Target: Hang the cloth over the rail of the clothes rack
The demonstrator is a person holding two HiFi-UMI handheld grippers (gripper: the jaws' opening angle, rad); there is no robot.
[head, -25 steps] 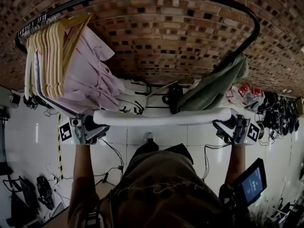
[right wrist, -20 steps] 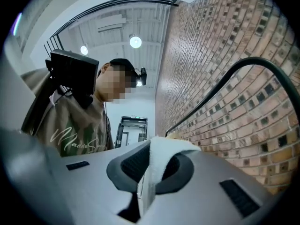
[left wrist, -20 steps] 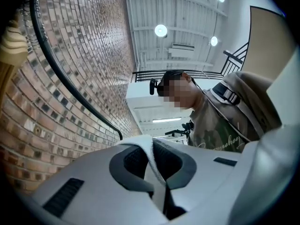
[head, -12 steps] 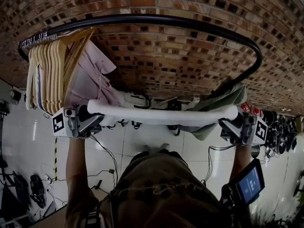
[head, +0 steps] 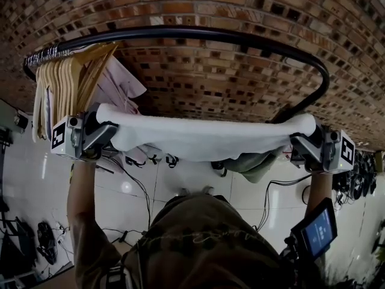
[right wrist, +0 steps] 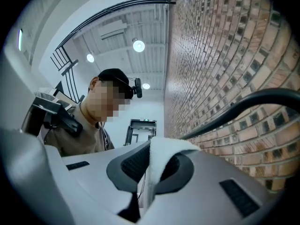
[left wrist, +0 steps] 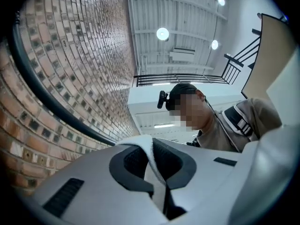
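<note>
A white cloth (head: pixel 201 138) is stretched wide between my two grippers, below the black rail (head: pixel 180 34) of the clothes rack, and sags a little in the middle. My left gripper (head: pixel 108 131) is shut on the cloth's left corner (left wrist: pixel 149 154). My right gripper (head: pixel 299 143) is shut on the cloth's right corner (right wrist: pixel 157 159). In both gripper views the white fabric is pinched between the dark pads. The rail curves along the brick wall, seen as a black rail (left wrist: pixel 44 104) on the left and a black rail (right wrist: pixel 243 106) on the right.
Several wooden hangers (head: pixel 57 92) with a pink garment (head: pixel 117 89) hang at the rail's left end. A green garment (head: pixel 252 161) hangs near its right end, behind the cloth. A brick wall (head: pixel 198 71) stands behind the rack. Cables and gear lie on the white floor (head: pixel 36 179).
Both grippers have risen together with the cloth, closer to the rail. The cloth, earlier a narrow roll, now hangs wider and hides more of the green garment.
</note>
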